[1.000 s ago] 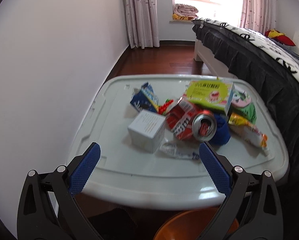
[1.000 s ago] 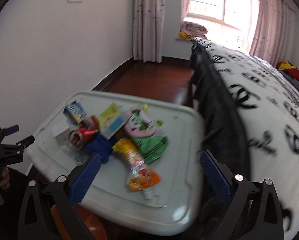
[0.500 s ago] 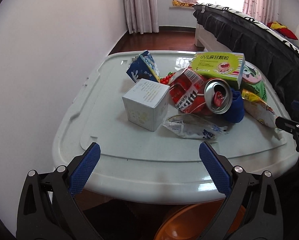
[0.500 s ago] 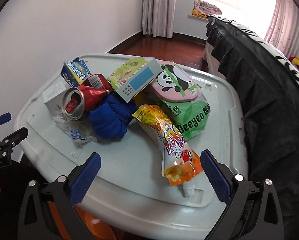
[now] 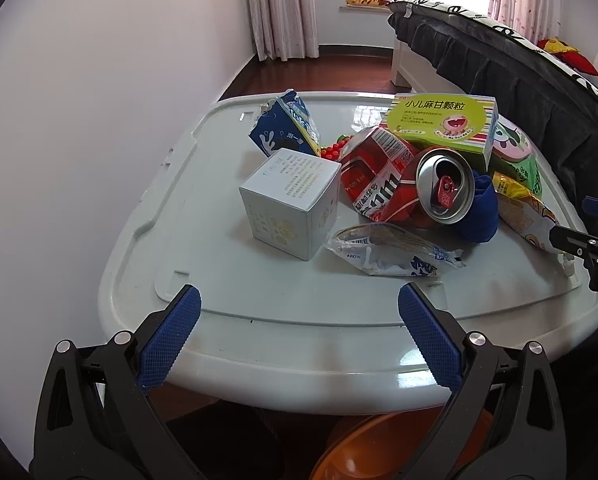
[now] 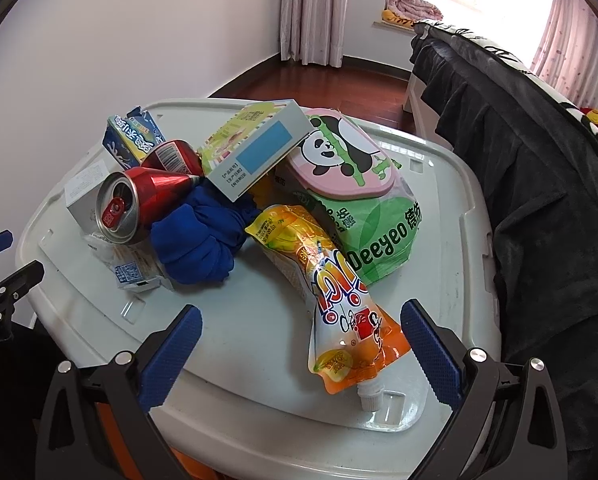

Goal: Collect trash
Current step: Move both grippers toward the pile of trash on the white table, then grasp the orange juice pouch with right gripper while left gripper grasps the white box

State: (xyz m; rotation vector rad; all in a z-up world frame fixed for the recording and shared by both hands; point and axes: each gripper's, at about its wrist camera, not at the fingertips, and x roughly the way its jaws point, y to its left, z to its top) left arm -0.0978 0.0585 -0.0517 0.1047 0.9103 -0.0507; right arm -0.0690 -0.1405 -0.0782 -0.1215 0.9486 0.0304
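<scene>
A heap of trash covers the white plastic lid (image 5: 259, 300) (image 6: 439, 208). In it lie a crushed red can (image 5: 403, 184) (image 6: 139, 200), a small white box (image 5: 291, 204), a torn blue carton (image 5: 285, 128) (image 6: 131, 140), a clear wrapper (image 5: 391, 250), a green medicine box (image 5: 443, 126) (image 6: 255, 152), a blue cloth (image 6: 203, 240), a green wipes pack (image 6: 363, 208) and an orange drink pouch (image 6: 331, 304). My left gripper (image 5: 299, 340) hangs open at the lid's near edge, short of the white box. My right gripper (image 6: 299, 356) stands open around the pouch's lower end.
An orange bin (image 5: 399, 448) sits on the floor under the lid's front edge. A bed with a dark skirt (image 6: 539, 180) presses against the lid's right side. A white wall (image 5: 99, 100) runs along the left. Wooden floor (image 6: 339, 84) and curtains lie beyond.
Both grippers have moved in closer to the lid and tilted down toward the trash. The right one swung from the bed side to the orange pouch. Both stay open.
</scene>
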